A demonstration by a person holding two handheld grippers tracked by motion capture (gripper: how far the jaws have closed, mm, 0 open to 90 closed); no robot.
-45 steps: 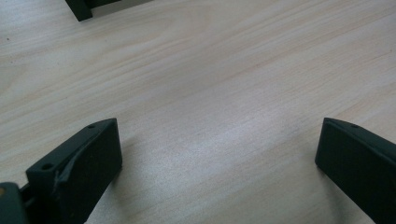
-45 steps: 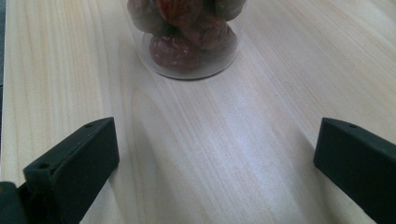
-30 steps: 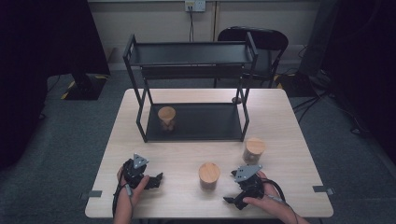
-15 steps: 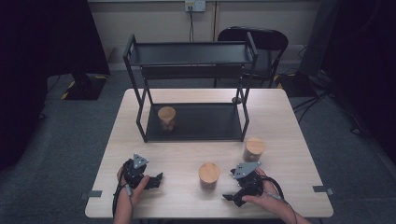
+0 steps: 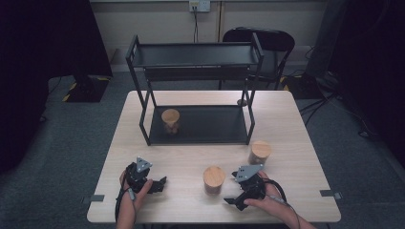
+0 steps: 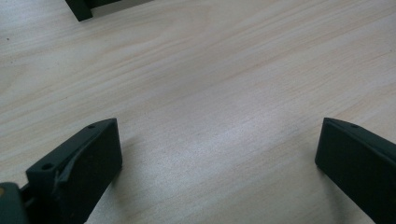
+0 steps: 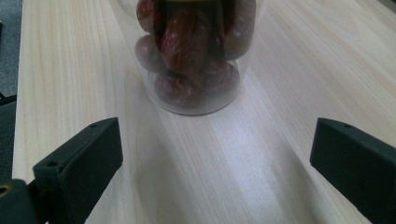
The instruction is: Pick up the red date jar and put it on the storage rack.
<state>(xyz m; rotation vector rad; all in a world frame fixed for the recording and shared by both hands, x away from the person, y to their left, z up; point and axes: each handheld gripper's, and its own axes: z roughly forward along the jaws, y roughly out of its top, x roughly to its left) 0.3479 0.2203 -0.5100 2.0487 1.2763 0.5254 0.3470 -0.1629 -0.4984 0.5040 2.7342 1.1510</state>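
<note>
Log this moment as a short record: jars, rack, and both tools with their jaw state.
near jar: wooden-lidded jar of dark red fruit, standing on the table just ahead of the right tool
second jar: jar on the table right of the rack's front
third jar: jar on the rack's lower shelf, left side
rack: black two-tier rack, top shelf bare
right tool: jaws wide open, aimed at the near jar, apart from it
left tool: jaws wide open over bare wood

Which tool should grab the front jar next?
Right. The right tool points at the front jar, open, and the right gripper view shows it between the jaws ahead. The left tool faces bare table.
</note>
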